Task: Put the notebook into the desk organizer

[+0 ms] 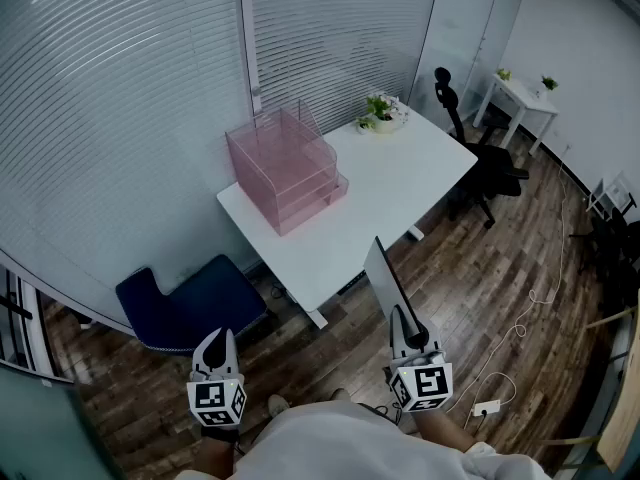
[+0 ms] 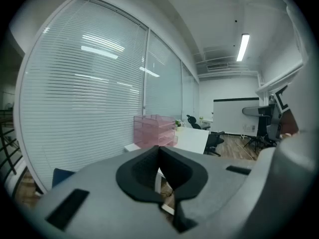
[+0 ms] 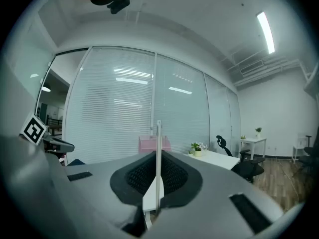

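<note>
One notebook [image 1: 384, 272] sits pinched upright in your right tool [image 1: 404, 320], well apart from the desk organizer [image 1: 284, 166] on the tabletop [image 1: 400, 183]; your left tool [image 1: 217, 345] is pressed together, empty. Tilt it flat before sliding it in.

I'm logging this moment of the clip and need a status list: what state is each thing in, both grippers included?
notebook: held on edge in the right gripper, away from the desk, not yet stowed.
right gripper: shut on the notebook.
left gripper: shut, holding nothing.
desk organizer: upright on the white desk, looks empty.
</note>
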{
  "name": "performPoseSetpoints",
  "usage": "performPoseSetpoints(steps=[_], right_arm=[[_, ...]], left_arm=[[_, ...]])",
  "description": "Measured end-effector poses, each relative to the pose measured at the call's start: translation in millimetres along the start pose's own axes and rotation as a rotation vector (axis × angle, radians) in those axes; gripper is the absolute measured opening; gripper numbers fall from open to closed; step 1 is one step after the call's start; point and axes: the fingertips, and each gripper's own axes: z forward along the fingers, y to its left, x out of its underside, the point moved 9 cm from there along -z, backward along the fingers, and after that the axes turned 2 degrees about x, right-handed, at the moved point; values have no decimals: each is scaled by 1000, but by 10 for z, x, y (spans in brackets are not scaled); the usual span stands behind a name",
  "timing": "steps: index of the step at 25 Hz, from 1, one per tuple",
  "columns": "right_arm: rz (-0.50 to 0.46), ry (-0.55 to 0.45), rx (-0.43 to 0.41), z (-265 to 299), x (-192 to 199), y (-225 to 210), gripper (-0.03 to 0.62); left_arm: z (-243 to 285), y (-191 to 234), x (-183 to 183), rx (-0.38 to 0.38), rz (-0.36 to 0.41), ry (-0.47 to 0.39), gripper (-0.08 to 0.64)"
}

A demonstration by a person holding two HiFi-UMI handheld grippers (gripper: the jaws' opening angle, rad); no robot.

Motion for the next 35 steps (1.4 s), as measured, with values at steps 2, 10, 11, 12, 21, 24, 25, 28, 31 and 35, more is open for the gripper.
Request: performPoseSetpoints(steps=[2, 10, 11, 12, 21, 24, 25, 28, 31, 35], right_arm=[[-1, -1, 0, -3, -12, -8, 23], [-7, 2, -4, -45, 2, -40, 23], [-4, 1, -2, -51, 7, -50, 23], [1, -2, 0, -54, 12, -65, 23], [11, -7, -32, -49, 45, -310, 23], [7, -16, -61, 18, 59, -411, 23], [4, -19, -70, 60, 72, -443, 23], [10, -9, -85, 184, 124, -496, 23], [12, 4, -88, 289, 158, -530, 23], [-6, 5, -88, 655, 164, -520, 23]], left_arm=[[-9, -10, -16, -1, 1, -1, 8], [-50, -73, -20, -4, 6, 0, 8], [-52, -86, -17, -4, 7, 2, 8], [-50, -98, -14, -5, 8, 5, 8], [-36, -399, 22, -32, 3, 17, 8], [-20, -566, 77, -43, -7, 20, 8], [-9, -612, 110, -46, -11, 25, 8], [10, -672, 237, -61, -27, 59, 8], [70, -657, 292, -67, -42, 81, 8], [426, -517, 276, -46, -48, 69, 8]])
